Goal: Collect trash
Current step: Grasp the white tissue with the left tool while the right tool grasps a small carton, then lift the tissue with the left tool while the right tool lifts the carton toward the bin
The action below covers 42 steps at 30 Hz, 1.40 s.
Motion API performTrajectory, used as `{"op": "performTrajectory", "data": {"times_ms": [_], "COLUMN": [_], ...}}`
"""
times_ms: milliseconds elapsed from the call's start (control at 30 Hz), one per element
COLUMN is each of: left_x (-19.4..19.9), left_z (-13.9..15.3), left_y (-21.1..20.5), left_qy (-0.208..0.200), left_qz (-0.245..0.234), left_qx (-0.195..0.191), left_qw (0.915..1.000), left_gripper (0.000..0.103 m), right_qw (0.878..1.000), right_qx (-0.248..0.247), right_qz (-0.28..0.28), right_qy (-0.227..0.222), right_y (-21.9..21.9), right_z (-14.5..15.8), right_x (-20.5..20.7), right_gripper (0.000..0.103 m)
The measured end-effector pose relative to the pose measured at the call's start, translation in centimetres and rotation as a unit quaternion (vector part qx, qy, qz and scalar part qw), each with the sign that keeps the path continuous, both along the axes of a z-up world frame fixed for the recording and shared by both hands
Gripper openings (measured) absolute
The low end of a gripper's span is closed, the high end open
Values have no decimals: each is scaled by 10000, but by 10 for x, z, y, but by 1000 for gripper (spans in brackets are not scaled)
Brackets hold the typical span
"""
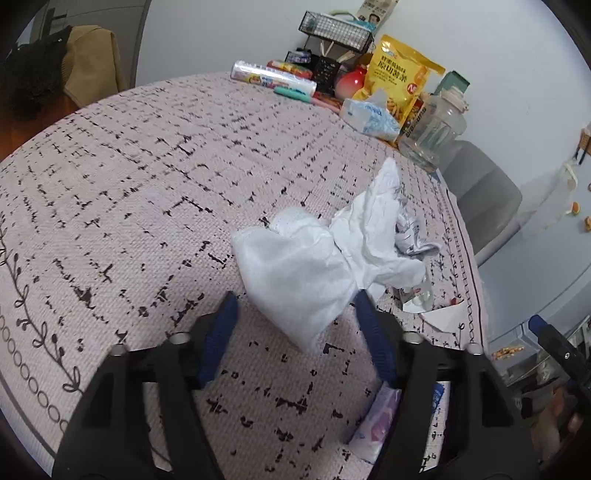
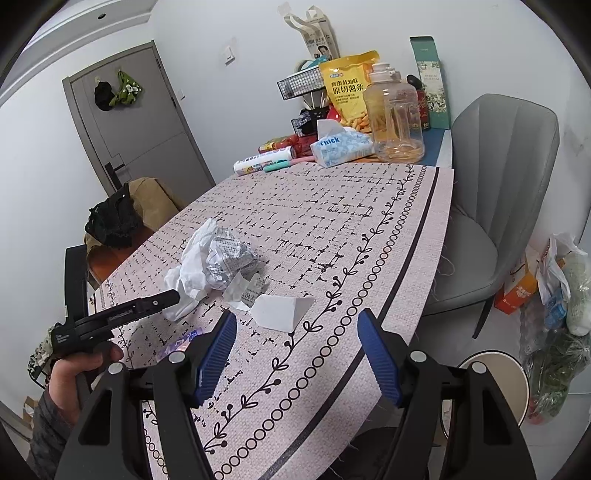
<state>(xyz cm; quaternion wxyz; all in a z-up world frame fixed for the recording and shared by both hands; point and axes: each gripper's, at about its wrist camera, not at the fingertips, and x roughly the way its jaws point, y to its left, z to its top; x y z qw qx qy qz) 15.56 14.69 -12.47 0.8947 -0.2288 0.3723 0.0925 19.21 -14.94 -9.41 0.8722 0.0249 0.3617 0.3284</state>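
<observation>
A heap of crumpled white tissue lies on the patterned tablecloth, with crumpled printed paper behind it. My left gripper is open, its blue fingers on either side of the tissue's near end. In the right wrist view the same heap and printed paper lie mid-table, with a folded white paper scrap nearer. My right gripper is open and empty above the table's near edge, just short of that scrap. The left gripper body shows at the left.
A white bin stands on the floor by the table's right edge. A grey chair is beyond it. Tissue pack, clear jug, snack bag and a wire basket crowd the far end. A purple wrapper lies under the left gripper.
</observation>
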Motion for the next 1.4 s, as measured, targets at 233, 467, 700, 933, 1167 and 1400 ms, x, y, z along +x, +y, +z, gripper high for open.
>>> {"op": "performTrajectory", "data": {"times_ms": [233, 467, 700, 933, 1167, 1400], "left_x": [-13, -40, -62, -79, -86, -91], "left_z": [1, 12, 21, 29, 37, 46], "left_y": [14, 27, 36, 41, 38, 30], "left_qy": [-5, -179, -299, -363, -456, -541], "left_qz": [240, 492, 686, 797, 809, 743], "left_qx": [-133, -175, -205, -170, -151, -93], "left_qw": [9996, 9985, 9970, 9960, 9956, 9957], "left_gripper": [19, 18, 18, 18, 18, 18], "right_qw": [9997, 9981, 9939, 9914, 9849, 9875], "right_qx": [-131, -289, -671, -1066, -1411, -1168], "right_qz": [131, 539, 840, 701, 936, 1051], "right_qy": [180, 102, 236, 308, 358, 128], "right_y": [24, 70, 121, 144, 159, 146], "right_z": [-11, -11, -22, -38, -45, -19], "right_x": [13, 20, 32, 45, 46, 31], "right_gripper": [68, 68, 66, 64, 34, 21]}}
